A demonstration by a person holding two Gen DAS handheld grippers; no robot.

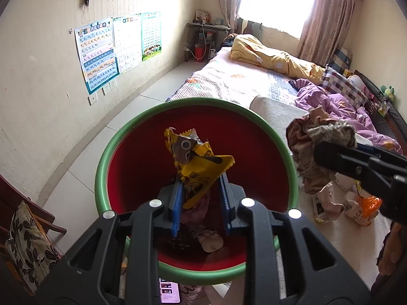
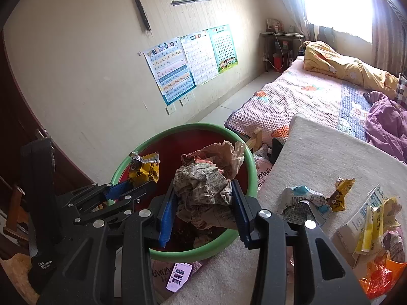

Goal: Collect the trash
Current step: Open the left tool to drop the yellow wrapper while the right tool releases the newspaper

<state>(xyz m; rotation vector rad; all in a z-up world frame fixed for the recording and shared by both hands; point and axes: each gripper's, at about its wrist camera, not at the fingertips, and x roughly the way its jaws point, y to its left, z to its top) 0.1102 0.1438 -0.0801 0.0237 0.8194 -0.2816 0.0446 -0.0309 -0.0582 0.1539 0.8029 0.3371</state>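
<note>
A red bin with a green rim (image 1: 106, 157) (image 2: 244, 152) stands beside the bed. My left gripper (image 1: 201, 180) is shut on a yellow snack wrapper (image 1: 195, 162) and holds it over the bin's mouth; the gripper (image 2: 142, 180) and the wrapper (image 2: 145, 170) also show in the right wrist view. My right gripper (image 2: 203, 195) is shut on a crumpled wad of paper (image 2: 203, 185) over the bin's near rim; the wad also shows in the left wrist view (image 1: 313, 147). Some trash (image 1: 208, 239) lies at the bin's bottom.
More wrappers (image 2: 305, 200), a carton (image 2: 361, 226) and an orange bag (image 2: 379, 277) lie on a white mat (image 2: 318, 152) on the bed. A phone (image 2: 179, 277) lies below the bin. A chair with a patterned cushion (image 1: 28, 244) stands at left.
</note>
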